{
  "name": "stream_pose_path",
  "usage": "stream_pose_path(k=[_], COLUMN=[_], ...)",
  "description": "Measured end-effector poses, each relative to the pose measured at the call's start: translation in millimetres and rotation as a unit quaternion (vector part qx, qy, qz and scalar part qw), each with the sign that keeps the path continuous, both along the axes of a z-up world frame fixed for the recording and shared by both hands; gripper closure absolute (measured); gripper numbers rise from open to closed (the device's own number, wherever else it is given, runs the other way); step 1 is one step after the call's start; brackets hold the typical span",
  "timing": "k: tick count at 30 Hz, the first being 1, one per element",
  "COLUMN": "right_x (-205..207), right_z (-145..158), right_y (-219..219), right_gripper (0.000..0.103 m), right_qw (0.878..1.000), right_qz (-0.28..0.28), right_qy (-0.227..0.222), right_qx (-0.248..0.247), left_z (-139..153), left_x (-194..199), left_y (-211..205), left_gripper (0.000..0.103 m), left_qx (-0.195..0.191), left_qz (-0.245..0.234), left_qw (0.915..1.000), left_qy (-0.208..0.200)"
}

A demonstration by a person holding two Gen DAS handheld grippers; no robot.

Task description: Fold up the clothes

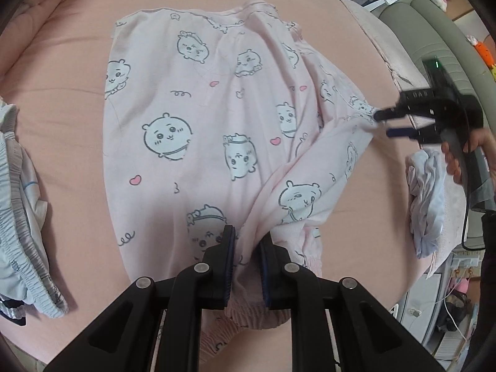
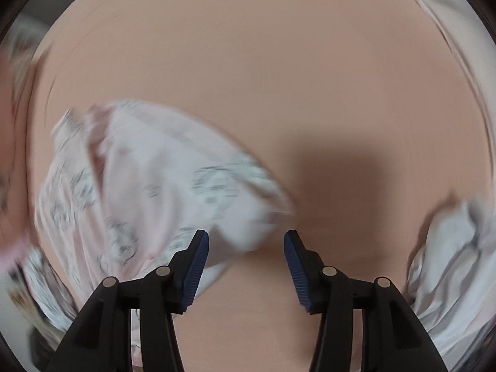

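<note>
**Pink printed garment half-spread on a peach bed sheet**

Far left in the left wrist view: a crumpled pale blue-grey garment point(image 1: 21, 204) with ribbed elastic hems, lying on the smooth peach bed sheet point(image 1: 71, 99). Centre: soft pink pyjama piece point(image 1: 201, 117), thin cotton, printed with round white cartoon faces outlined in grey, small pink hearts and grey squiggles; mostly flat, broadly rectangular, with a gathered elastic band bunched at the near edge. Left claw point(image 1: 246, 241), black with ribbed blue pads, clenched on a raised ridge of the pink fabric just above that band. Right of it: one flap lifted and drawn taut into a point toward the right edge. Right claw point(image 1: 383, 122) at that point, jaws apart, upper tip touching the fabric corner, held by a bare hand point(image 1: 465, 158). Below it: a wrinkled white-lilac cloth bundle point(image 1: 426, 198) near the bed's edge.

Right wrist view, heavily motion-blurred: pink printed fabric at left, right claw released with bare sheet between its blue pads point(image 2: 193, 266), pale rumpled cloth at far right.
</note>
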State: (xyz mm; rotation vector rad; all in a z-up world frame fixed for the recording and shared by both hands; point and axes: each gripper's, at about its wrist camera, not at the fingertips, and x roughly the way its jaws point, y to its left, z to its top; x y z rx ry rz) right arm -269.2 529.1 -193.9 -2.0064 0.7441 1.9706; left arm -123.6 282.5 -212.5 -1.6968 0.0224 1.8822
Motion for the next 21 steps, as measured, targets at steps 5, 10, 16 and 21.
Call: stream_pose_path(k=[5, 10, 16, 21], right_x=[13, 13, 9, 8], right_z=[-19, -29, -35, -24], right_y=[26, 18, 6, 4], right_gripper=[0.052, 0.04, 0.04, 0.1], right_qw=[0.997, 0.992, 0.983, 0.982], right_qz=[-0.06, -0.095, -0.137, -0.133], right_qy=[0.007, 0.025, 0.07, 0.106], right_qx=[-0.052, -0.073, -0.099, -0.082], left_z=[-4, 6, 12, 22], left_x=[-3, 0, 1, 2], left_y=[6, -10, -24, -47], left_gripper=[0.09, 0.09, 0.09, 0.09], left_qx=[-0.003, -0.01, -0.012, -0.009], left_qz=[0.003, -0.002, -0.008, -0.01], left_qw=[1.0, 0.9999, 0.9999, 0.9999], left_qy=[-0.003, 0.005, 0.005, 0.002])
